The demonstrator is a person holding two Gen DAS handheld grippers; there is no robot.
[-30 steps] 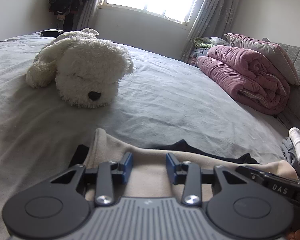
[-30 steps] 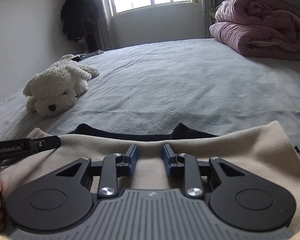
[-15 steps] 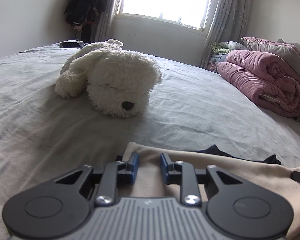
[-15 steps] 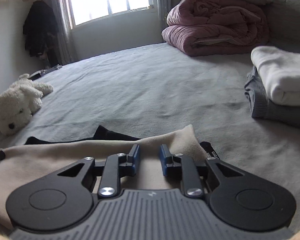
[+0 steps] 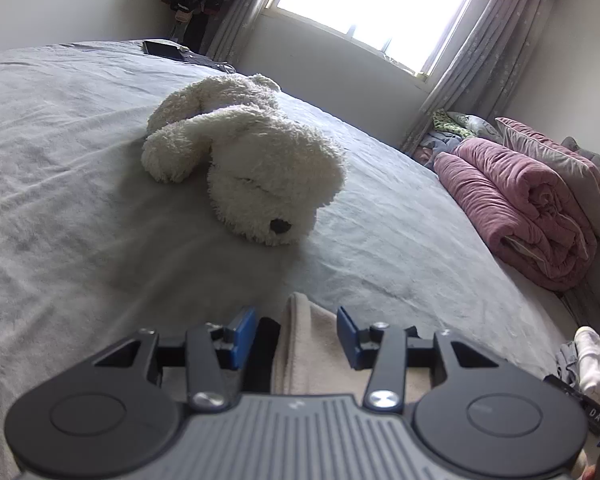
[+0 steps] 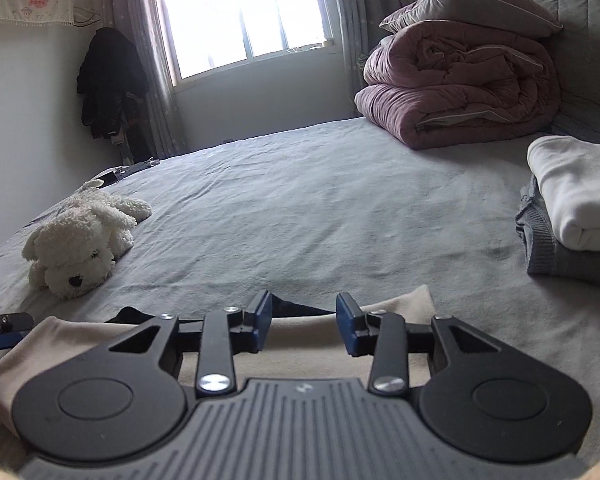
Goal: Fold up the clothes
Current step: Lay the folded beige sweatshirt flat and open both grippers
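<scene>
Beige, soft fleece garment (image 6: 308, 340) with a dark lining lies flat on the wrinkled grey bed (image 6: 320, 208). Both the left tool (image 5: 296, 332) and right tool (image 6: 303, 320) have just been opening, pads clear of the cloth beneath them. A shaggy white plush dog (image 5: 256, 172) lies beyond; folded clothes (image 6: 572, 216) are stacked rightward.

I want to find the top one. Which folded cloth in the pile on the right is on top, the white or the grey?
The white folded cloth is on top; the grey folded cloth lies underneath it on the bed.
</scene>
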